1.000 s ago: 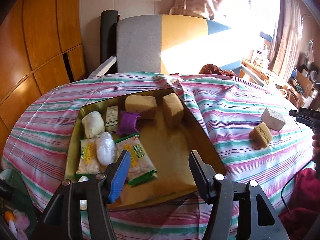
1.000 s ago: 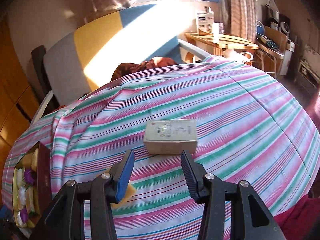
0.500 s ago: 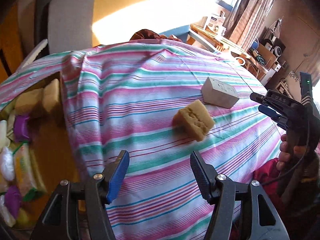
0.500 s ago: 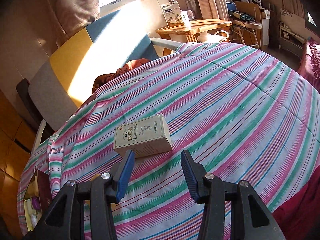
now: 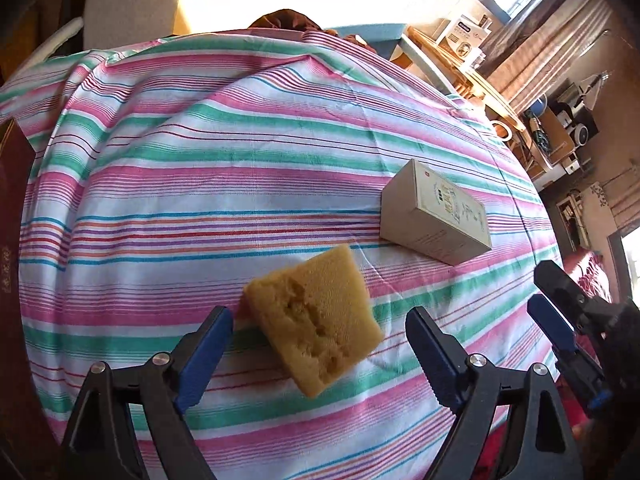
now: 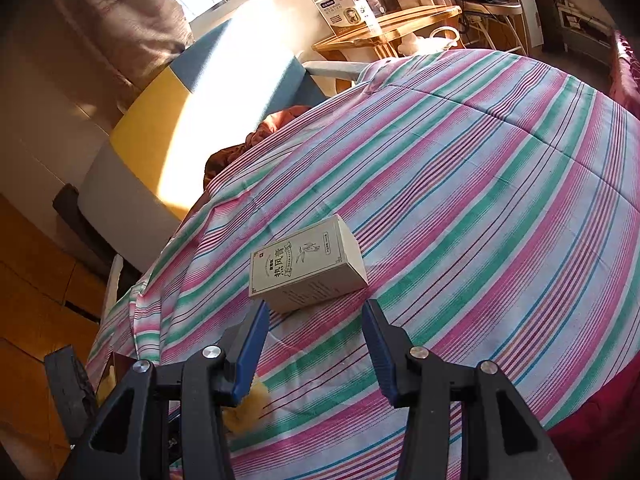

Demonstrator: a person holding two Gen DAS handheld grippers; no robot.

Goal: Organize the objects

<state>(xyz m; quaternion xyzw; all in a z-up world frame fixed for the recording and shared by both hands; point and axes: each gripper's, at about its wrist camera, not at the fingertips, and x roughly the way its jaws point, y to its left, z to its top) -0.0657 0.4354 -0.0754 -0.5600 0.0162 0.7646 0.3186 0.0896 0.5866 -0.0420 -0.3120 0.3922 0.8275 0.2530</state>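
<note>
A yellow sponge block [image 5: 316,316] lies on the striped cloth [image 5: 200,184], just ahead of my open, empty left gripper [image 5: 320,344], between its fingers' line. A cream box with printed text [image 5: 436,216] lies beyond it to the right. In the right wrist view the same box [image 6: 308,264] lies flat just ahead of my open, empty right gripper [image 6: 314,332]. A bit of the sponge [image 6: 248,404] shows behind its left finger. The right gripper also shows at the right edge of the left wrist view [image 5: 560,312].
The dark red edge of the tray box [image 5: 12,184] sits at the far left. A grey, yellow and blue chair [image 6: 192,92] and brown cloth [image 6: 256,140] stand behind the table. A wooden side table [image 6: 388,28] with a carton is at the back right.
My left gripper has swung right from the tray box and closed in on the sponge block. My right gripper has come nearer the cream box. Both stayed open.
</note>
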